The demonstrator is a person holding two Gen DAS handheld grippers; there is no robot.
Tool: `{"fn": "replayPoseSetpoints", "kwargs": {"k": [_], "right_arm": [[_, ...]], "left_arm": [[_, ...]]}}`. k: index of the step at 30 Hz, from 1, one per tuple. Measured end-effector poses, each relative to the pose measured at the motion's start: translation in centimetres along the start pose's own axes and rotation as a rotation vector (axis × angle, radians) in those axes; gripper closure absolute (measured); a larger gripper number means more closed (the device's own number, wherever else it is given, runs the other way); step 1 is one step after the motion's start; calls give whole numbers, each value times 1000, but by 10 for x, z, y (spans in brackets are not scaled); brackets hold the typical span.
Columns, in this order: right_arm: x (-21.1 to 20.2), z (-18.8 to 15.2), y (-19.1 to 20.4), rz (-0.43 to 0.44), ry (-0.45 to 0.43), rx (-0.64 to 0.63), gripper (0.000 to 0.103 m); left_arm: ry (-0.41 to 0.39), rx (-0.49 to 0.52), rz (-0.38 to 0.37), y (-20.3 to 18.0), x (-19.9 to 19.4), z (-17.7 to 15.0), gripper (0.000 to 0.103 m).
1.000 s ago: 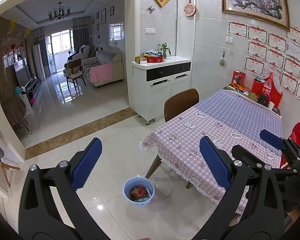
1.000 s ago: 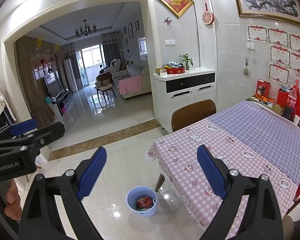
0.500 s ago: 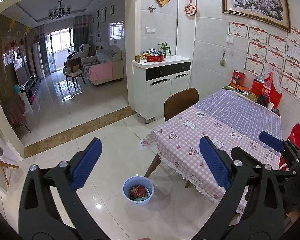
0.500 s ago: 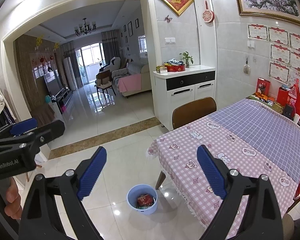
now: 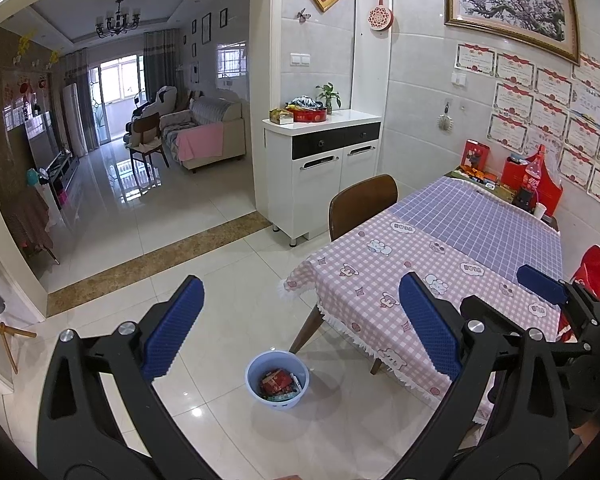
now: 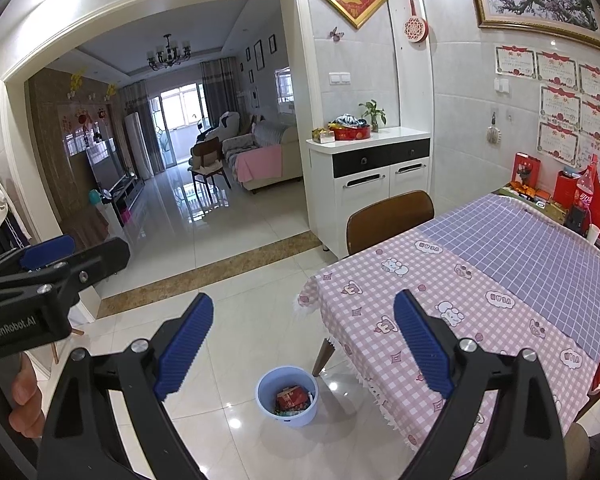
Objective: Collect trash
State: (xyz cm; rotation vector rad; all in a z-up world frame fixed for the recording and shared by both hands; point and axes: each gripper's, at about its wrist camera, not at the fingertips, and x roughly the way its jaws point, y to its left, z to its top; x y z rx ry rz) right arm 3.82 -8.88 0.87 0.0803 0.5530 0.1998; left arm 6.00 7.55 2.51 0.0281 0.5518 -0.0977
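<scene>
Both claws hang spread and empty above the pale tiled floor: the left gripper (image 5: 296, 328) and the right gripper (image 6: 302, 338). Between their fingers, beside the checked-cloth dining table (image 5: 440, 264), sits a small round blue plastic bin (image 5: 277, 380) holding red wrappers — probably the collected trash. No loose litter shows, so collecting looks done or paused — next, likely scan for more.
</scene>
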Motion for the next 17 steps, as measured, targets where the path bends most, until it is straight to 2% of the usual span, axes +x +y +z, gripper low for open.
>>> {"fn": "replayPoseSetpoints", "kwargs": {"k": [17], "right_arm": [[3, -6, 14, -6, 11, 4, 13]], "left_arm": [[5, -2, -10, 5, -2, -7, 7]]}}
